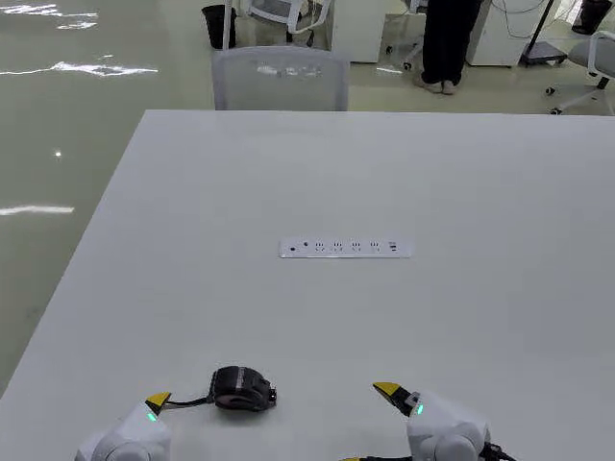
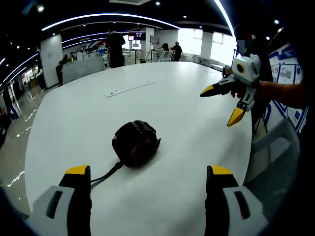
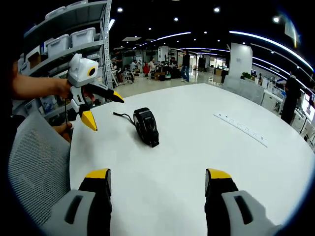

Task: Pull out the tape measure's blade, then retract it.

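Left gripper is hovering over the near table edge, jaws gaping wide, gripping nothing. Right gripper is hanging alongside, jaws equally wide, empty. Black tape measure is lying on the white table between them, nearer the left gripper, its strap trailing toward that gripper. Power strip is sitting mid-table. Grey chair is standing beyond the far edge.
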A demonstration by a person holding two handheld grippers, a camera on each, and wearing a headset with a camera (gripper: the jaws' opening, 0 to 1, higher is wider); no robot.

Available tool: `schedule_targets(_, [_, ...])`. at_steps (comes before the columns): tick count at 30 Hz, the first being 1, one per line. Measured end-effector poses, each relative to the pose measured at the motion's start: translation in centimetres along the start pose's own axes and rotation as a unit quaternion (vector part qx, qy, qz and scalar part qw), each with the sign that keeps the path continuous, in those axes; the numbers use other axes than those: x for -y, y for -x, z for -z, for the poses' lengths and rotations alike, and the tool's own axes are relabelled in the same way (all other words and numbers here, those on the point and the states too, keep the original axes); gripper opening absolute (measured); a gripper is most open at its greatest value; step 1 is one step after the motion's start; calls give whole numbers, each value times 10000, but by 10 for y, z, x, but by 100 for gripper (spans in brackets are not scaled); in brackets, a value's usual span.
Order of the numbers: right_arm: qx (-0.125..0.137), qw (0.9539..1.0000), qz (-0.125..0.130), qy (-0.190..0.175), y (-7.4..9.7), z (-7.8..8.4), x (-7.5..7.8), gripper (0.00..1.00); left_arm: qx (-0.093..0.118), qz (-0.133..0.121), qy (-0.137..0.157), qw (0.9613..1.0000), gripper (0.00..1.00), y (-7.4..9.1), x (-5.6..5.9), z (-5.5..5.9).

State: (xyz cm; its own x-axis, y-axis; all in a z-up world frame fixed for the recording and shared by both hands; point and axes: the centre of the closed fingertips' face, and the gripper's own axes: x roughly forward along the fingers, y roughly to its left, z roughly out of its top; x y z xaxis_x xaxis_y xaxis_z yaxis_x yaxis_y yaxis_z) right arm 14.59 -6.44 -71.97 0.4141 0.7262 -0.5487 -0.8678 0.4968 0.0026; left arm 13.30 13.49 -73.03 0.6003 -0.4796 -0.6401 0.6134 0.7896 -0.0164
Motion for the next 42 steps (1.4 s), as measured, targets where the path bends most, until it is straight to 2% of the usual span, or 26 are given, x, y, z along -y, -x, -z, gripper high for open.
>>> schedule_targets(8, [50, 9999, 35, -134, 19, 5, 4, 85, 21, 122, -31, 9999, 99, 6, 9, 0])
schedule_targets(22, [28, 9997, 92, -233, 45, 21, 10, 91, 123, 284, -59, 9995, 99, 16, 17, 5])
schedule_targets(30, [58, 9995, 179, -269, 53, 25, 17, 92, 155, 327, -95, 9993, 99, 20, 20, 6])
schedule_targets(42, [42, 9991, 272, -309, 59, 33, 23, 94, 264, 356, -113, 9990, 99, 20, 21, -3])
